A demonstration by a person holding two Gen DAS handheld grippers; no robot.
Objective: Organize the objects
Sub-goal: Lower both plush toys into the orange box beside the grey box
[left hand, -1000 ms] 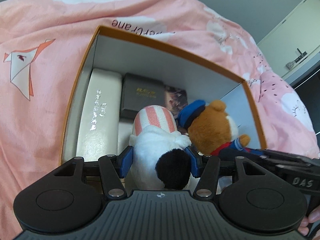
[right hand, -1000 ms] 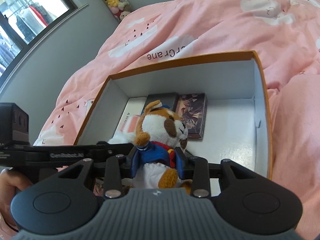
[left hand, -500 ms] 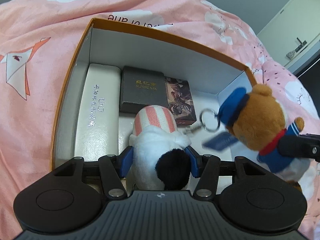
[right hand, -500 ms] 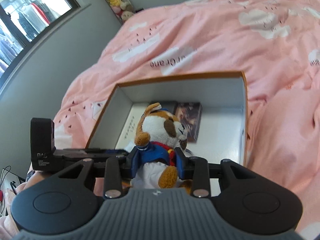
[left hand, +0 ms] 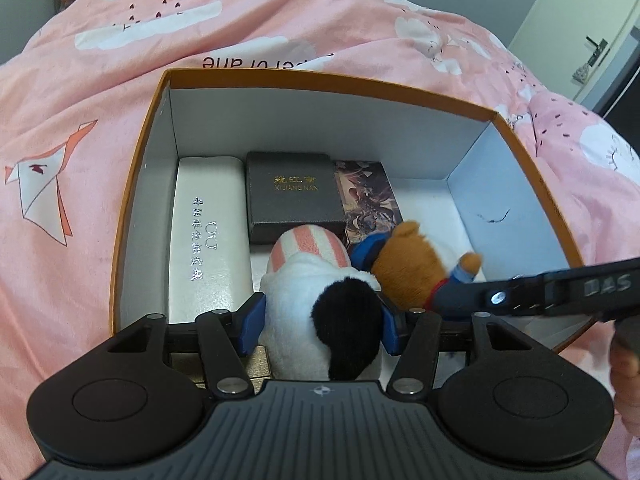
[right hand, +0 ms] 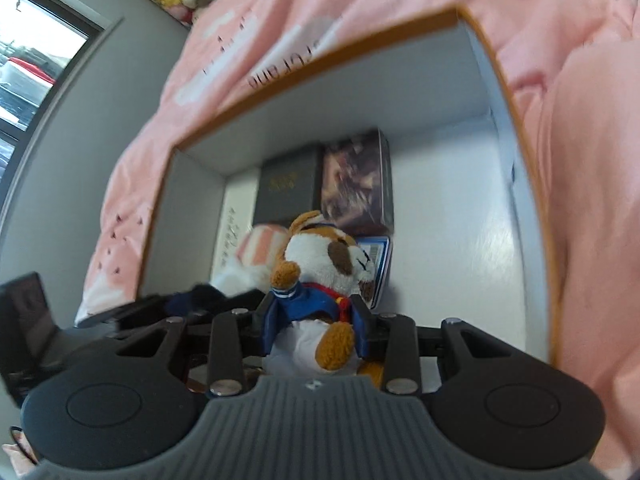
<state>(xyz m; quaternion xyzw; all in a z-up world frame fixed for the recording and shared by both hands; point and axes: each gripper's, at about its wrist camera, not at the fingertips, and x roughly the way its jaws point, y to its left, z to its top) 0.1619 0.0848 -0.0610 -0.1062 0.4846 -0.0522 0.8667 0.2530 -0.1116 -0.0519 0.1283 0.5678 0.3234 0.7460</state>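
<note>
**roomwatcher:** Both plushies are down inside the orange-rimmed box on the bed right now. The left gripper is clamped snug around the white plush with the pink striped hat, and the right gripper is pinching the brown bear in the blue sailor outfit round its middle. Bear sits just beside the white plush, on the side away from the long white case.

**boxfan22:** Looks tight in there. What's gonna go wrong?

**roomwatcher:** My guess: the two grippers bump. The right one's arm crosses close in front of the left one, near the box's front wall, so letting go or pulling out together could knock a toy over. Also the bear's head is right up against the dark grey box and the picture-printed box, and there's a card tag behind it. That could get dragged up on the way out. Plush is squashy too, so it may spring sideways when the squeeze lets off.

**boxfan22:** So one at a time?

**roomwatcher:** That's what I'd do.
</note>
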